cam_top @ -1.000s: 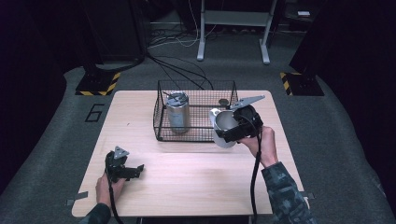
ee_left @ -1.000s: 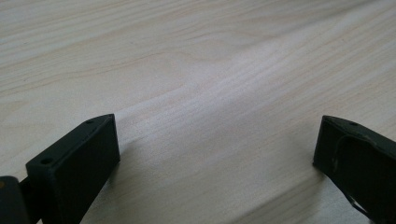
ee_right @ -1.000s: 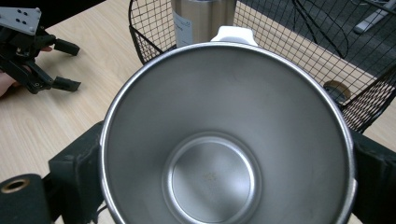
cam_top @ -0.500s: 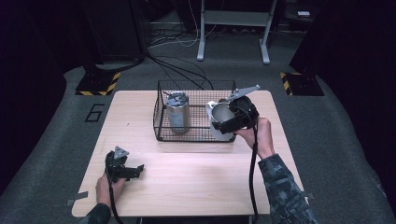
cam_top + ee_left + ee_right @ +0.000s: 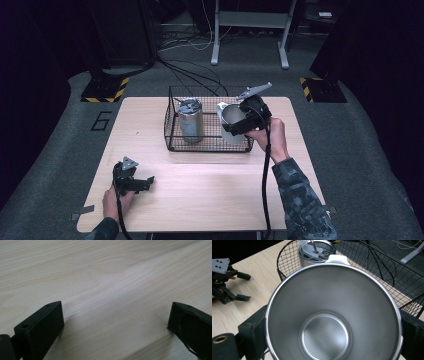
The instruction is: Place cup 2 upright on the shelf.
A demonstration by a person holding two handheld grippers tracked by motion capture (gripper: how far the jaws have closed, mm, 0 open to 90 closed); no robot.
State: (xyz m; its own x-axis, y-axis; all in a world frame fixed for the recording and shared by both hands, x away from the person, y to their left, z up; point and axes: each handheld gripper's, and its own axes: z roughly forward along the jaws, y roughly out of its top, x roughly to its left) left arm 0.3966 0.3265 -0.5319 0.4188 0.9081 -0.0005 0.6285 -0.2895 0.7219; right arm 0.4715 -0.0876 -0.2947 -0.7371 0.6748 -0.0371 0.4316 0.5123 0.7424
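My right gripper (image 5: 239,125) is shut on an open steel cup (image 5: 231,120), held tilted over the right half of a black wire basket (image 5: 172,131). In the right gripper view I look straight into the cup's (image 5: 329,322) empty bowl, with a jaw on each side of its rim. A lidded steel tumbler (image 5: 190,121) stands upright in the basket's left half, and its lid (image 5: 317,248) peeks above the cup rim. My left gripper (image 5: 145,182) rests open on the table near the front left corner. Its two fingertips (image 5: 42,322) sit wide apart on bare wood.
The wooden table (image 5: 210,190) has open surface in front of the basket. My left gripper (image 5: 243,287) also appears at the left of the right gripper view. Cables (image 5: 190,75) and a metal stand's legs (image 5: 215,50) lie on the floor beyond the table.
My right gripper has carried the steel cup up and leftward from beside the basket's right end to over the basket's right half. The left gripper has stayed put.
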